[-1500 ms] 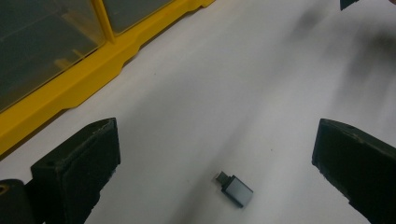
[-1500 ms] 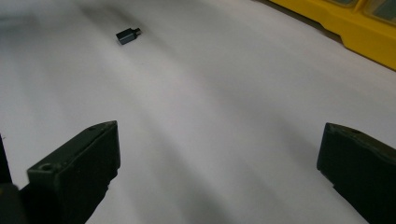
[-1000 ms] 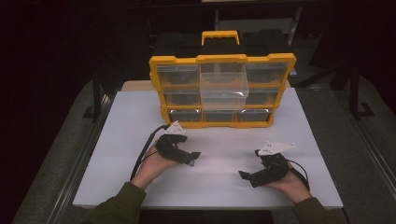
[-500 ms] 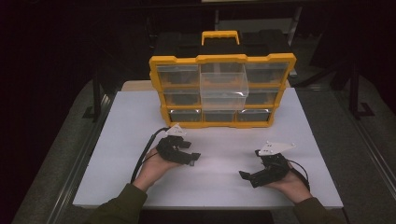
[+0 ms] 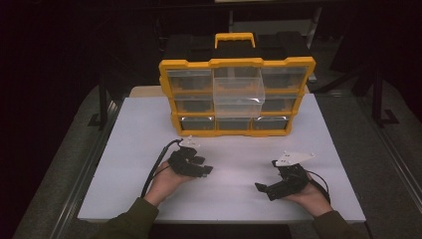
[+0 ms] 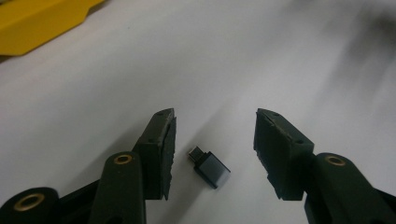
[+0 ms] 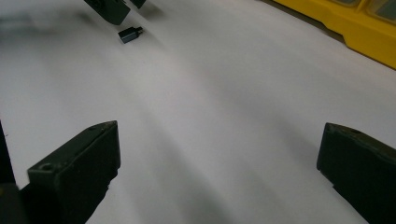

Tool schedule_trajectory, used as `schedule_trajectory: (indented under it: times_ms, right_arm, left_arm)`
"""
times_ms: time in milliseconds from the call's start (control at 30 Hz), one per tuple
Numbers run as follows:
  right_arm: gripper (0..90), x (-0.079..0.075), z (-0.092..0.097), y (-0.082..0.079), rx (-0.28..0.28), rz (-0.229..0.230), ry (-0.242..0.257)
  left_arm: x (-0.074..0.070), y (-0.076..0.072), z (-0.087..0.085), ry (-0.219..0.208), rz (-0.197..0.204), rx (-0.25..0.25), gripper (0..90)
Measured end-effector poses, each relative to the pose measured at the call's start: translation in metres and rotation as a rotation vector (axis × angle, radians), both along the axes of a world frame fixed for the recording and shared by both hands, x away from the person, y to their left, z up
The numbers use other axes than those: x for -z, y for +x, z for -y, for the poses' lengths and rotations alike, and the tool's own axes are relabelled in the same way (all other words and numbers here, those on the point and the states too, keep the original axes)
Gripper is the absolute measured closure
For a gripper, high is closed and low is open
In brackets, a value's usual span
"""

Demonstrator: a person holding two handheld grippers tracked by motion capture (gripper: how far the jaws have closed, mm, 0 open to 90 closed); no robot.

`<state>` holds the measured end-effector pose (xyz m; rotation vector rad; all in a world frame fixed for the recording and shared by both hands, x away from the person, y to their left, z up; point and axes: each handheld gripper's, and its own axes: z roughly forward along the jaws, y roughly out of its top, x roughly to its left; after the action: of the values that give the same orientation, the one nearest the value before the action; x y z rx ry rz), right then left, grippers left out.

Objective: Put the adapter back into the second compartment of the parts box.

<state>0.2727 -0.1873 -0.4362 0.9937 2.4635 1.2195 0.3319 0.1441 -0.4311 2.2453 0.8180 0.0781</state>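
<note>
A small grey USB adapter (image 6: 209, 166) lies flat on the white table top (image 5: 139, 129), between the two black jaws of my left gripper (image 6: 215, 117). Those jaws have just been closing around it, with a gap still on each side and neither pad touching it. From above, the left gripper (image 5: 204, 165) rests low on the table, left of centre. My right gripper (image 5: 266, 175) lies at the front right, its jaws wide apart with nothing between them. The right gripper view (image 7: 219, 128) shows the adapter (image 7: 129, 34) far off beside the left gripper's jaws.
A yellow parts organiser (image 5: 236, 63) with clear drawers stands upright at the back of the table, one middle drawer pulled partly out. Its yellow edge (image 7: 345, 23) runs along the right gripper view's top right. Dark floor and metal rails surround the table.
The left gripper's jaws have drawn closer together around the adapter. The right hand and its gripper have stayed where they were.
</note>
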Motion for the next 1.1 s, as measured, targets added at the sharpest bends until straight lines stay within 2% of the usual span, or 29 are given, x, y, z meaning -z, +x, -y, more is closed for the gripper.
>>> schedule_trajectory:
  times_ms: [167, 333, 800, 1100]
  right_arm:
    - [0.0, 0.000, 0.000, 0.000, -0.002, 0.000, 0.000]
    - [0.0, 0.000, 0.000, -0.001, -0.003, 0.001, -0.002]
    - [0.0, -0.001, 0.001, -0.001, -0.001, 0.000, 0.001]
    - [0.0, -0.001, 0.001, -0.001, -0.001, 0.001, 0.000]
  left_arm:
    - [0.005, -0.001, 0.002, 0.006, -0.009, -0.012, 52.8]
    - [0.009, -0.001, 0.002, 0.034, -0.013, -0.015, 55.4]
    - [0.014, -0.001, 0.000, 0.038, -0.039, -0.018, 63.8]
    - [0.014, -0.002, 0.000, 0.056, -0.030, -0.007, 67.4]
